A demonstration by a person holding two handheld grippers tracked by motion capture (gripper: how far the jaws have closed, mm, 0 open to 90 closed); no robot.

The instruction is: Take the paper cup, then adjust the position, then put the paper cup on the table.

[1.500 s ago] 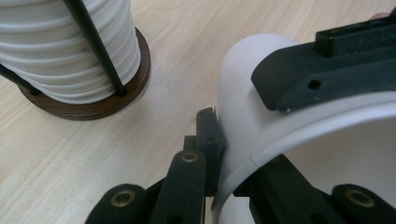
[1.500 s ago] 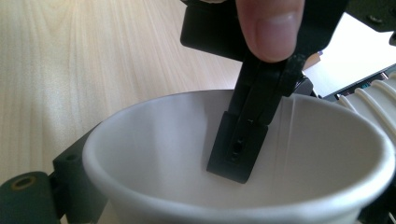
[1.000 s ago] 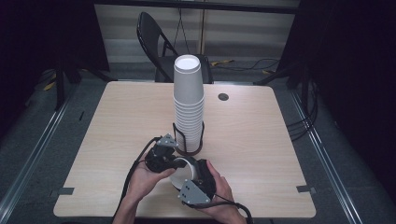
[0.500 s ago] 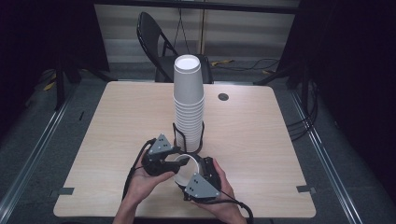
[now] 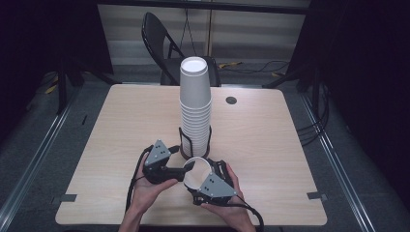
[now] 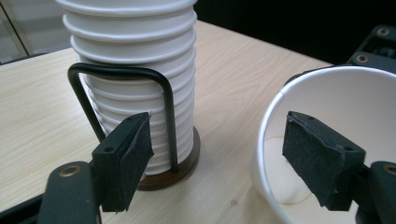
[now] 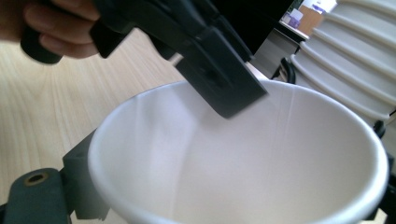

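Overhead light on the table (image 5: 125, 125), dark surround.
High view soft and slightly grainy; short shadow beside the cup stack (image 5: 195, 111). Right gripper view: loose cup (image 7: 243, 158) glares white, near rim blurred; the stack behind it out of focus.

Paper cup (image 7: 243, 154) hides right gripper's jaws' tips.

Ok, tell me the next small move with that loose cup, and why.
Probably draw the left tool back, clear of the loose cup. Its jaws have just been opening, one pad hangs inside the cup without pinching the wall, and the right tool carries the cup beside the stack of cups.
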